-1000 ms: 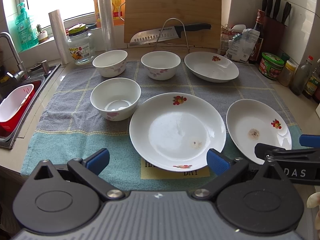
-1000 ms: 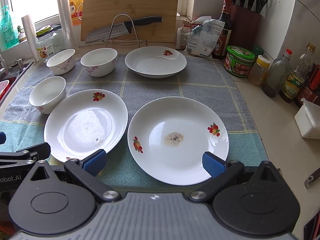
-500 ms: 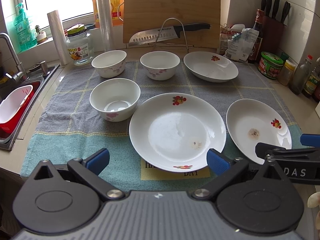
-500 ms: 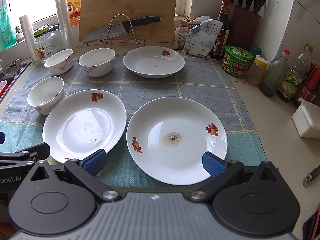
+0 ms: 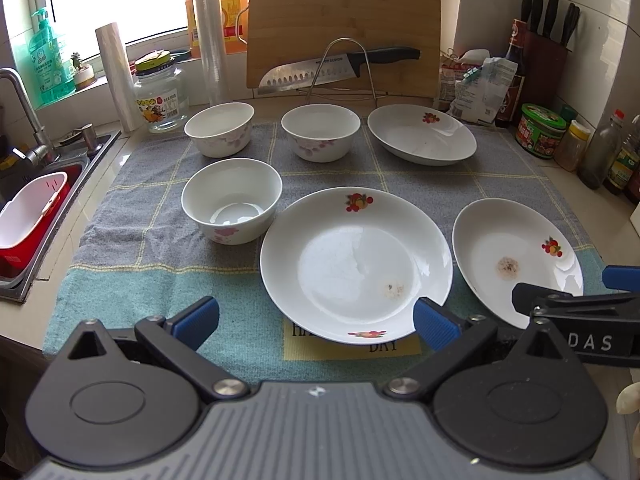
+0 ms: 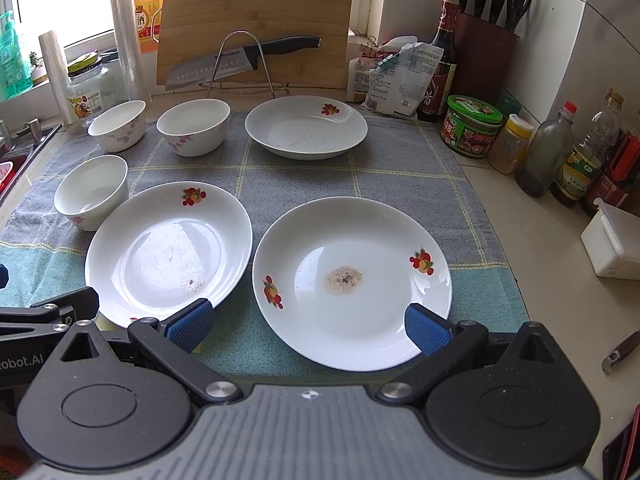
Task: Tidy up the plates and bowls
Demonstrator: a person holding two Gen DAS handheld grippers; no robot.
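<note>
Three white plates with fruit prints lie on a grey-green towel (image 5: 132, 248): a near middle plate (image 5: 356, 264) (image 6: 168, 252), a near right plate (image 5: 516, 260) (image 6: 352, 280) with a brown stain, and a far plate (image 5: 422, 134) (image 6: 306, 126). Three white bowls with pink flowers stand to the left: a near bowl (image 5: 232, 200) (image 6: 92, 192) and two far bowls (image 5: 219, 128) (image 5: 321, 132). My left gripper (image 5: 316, 322) hovers open before the middle plate's near rim. My right gripper (image 6: 308, 326) hovers open over the stained plate's near rim. Neither holds anything.
A sink (image 5: 24, 216) with a red-and-white basket lies at the left. A cutting board (image 5: 344, 24) and a knife on a wire rack (image 5: 340, 68) stand at the back. Jars and bottles (image 6: 560, 160) line the right wall. A white box (image 6: 616, 244) sits at the right.
Both views have shifted slightly, with the dishes sliding a little left in the right wrist view. Both grippers stay open and no dish has moved.
</note>
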